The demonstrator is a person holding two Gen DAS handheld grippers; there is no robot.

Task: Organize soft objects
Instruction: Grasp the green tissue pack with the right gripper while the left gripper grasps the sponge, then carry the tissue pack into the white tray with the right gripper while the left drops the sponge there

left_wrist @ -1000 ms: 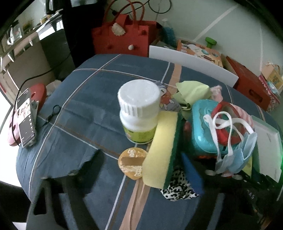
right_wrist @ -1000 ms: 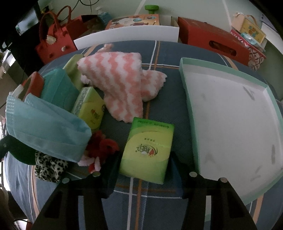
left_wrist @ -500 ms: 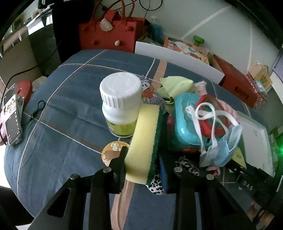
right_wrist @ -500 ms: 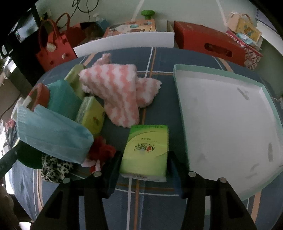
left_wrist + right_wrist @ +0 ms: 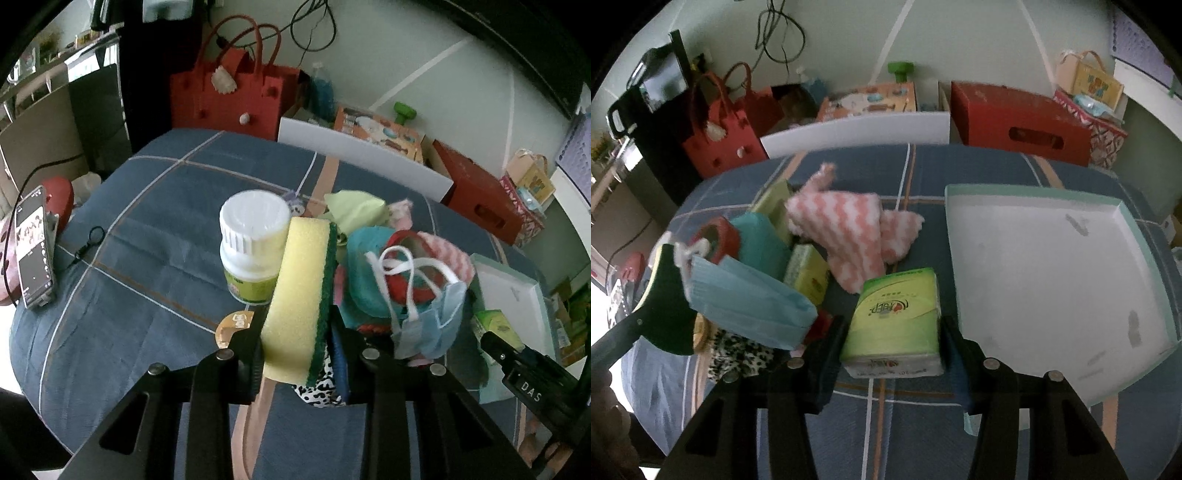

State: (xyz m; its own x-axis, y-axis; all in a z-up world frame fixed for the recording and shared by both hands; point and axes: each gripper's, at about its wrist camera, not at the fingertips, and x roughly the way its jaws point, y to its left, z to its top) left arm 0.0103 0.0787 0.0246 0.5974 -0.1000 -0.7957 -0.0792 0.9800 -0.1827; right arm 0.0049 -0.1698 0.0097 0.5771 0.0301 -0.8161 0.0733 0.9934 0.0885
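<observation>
1. The left gripper (image 5: 297, 345) is clamped across the narrow sides of a yellow foam sponge with a dark green scouring face (image 5: 301, 295). Its jaws have just been closing, with the sponge between them. The sponge stands on edge above the blue checked cloth (image 5: 147, 258), beside a white-capped plastic bottle (image 5: 253, 243).
2. The sponge looks light and squashy. The rough green side should grip well, and a hold near its middle seems safest.
3. In the central pile a pale blue pleated face mask (image 5: 746, 302) drapes limply, and a fluffy pink-and-white zigzag cloth (image 5: 846, 236) lies crumpled.
4. The right gripper (image 5: 892, 341) squeezes a green plastic-wrapped tissue pack (image 5: 895, 321) by its long sides. The pack looks light, yielding and probably slick.
5. A shallow white tray with a mint rim (image 5: 1123, 214) lies just to the right.
</observation>
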